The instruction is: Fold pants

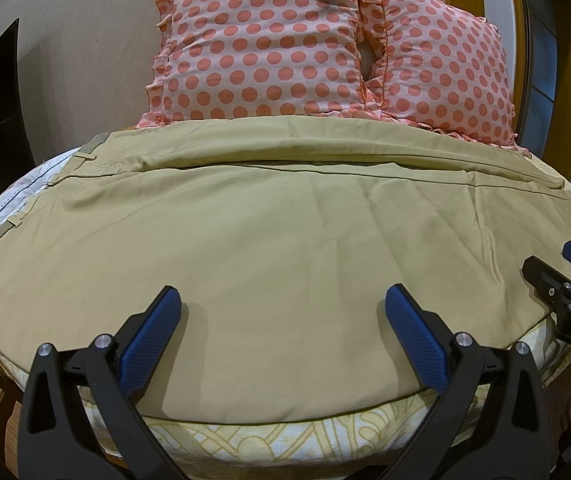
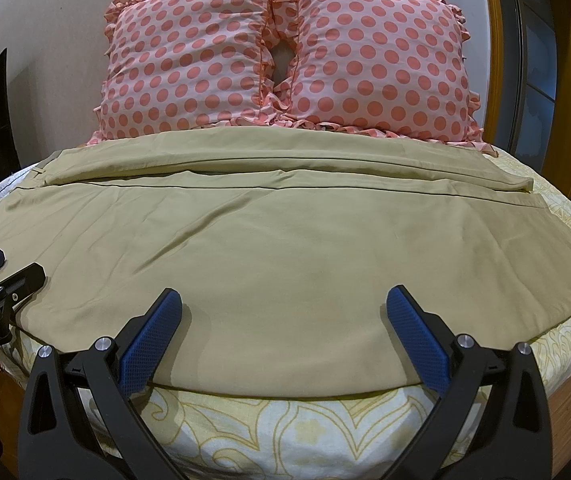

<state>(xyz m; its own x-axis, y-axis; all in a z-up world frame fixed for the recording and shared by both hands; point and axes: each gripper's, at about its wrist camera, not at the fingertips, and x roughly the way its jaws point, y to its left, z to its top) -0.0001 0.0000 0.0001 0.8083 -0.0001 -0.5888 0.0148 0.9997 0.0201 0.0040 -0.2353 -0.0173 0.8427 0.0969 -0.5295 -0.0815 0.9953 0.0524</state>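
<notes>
Left wrist view: pants [image 1: 269, 248] lie sideways across the bed [image 1: 285, 440], waistband probably left (edge distorted); left hand-held gripper [image 1: 283, 312] and right hand-held gripper [image 2: 283, 312] hover open-jawed at their near hem.

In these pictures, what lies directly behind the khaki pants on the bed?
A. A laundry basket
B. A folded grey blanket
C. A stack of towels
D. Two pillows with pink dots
D: two ruffled polka-dot pillows stand side by side just behind the far edge of the pants.
</notes>
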